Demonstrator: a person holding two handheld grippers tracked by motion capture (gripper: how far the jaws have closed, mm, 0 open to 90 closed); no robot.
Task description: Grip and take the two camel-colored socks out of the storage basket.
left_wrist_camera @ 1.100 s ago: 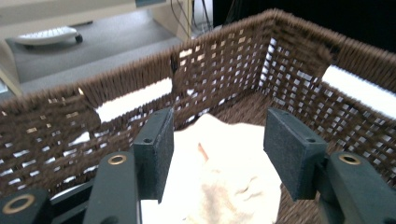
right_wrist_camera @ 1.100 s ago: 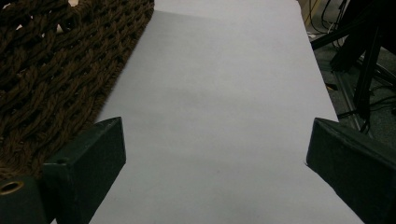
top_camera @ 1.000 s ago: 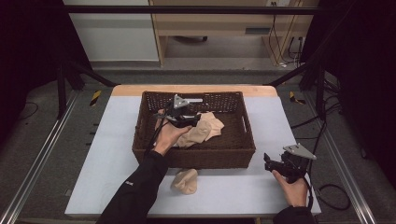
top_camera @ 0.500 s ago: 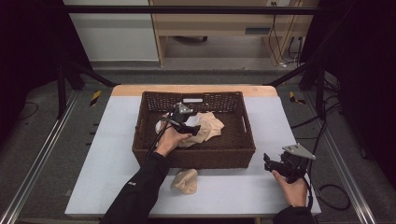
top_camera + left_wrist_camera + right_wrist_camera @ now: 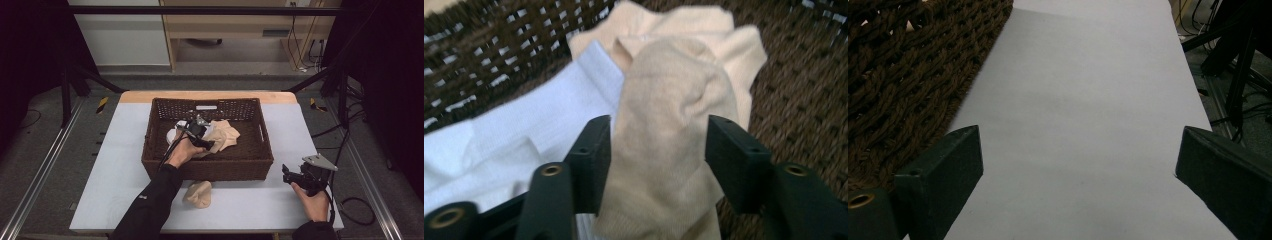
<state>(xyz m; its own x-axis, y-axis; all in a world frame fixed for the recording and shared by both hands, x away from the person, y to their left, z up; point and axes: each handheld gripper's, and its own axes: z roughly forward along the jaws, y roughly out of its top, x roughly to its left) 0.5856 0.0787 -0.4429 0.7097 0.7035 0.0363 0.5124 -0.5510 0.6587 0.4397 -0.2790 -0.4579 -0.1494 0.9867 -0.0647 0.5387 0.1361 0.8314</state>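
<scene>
White cloth (image 5: pixel 514 145): lies on the basket (image 5: pixel 207 167) floor at its left, touching the beige sock on that side.
Left claw (image 5: pixel 656 150): inside the basket, left of centre, jaws apart and straddling the sock, not yet pinching it.
Sock (image 5: pixel 669 130): beige, draped over more beige cloth near the basket's middle, its length running between the two jaws.
Spare sock (image 5: pixel 199 194): balled on the bench (image 5: pixel 125 150) just in front of the basket's front wall.
Right claw (image 5: pixel 1078 165): wide open over bare bench beside the basket's right front corner, holding nothing.
Risk, double pick: the left jaw sits just beside the white cloth; closing here could likely catch its edge along with the sock.
Risk, drag: the sock overlaps the beige cloth beneath, so a lift may pull that up too.
Risk, weak hold: a pinch on loose knit could slip out midway.
</scene>
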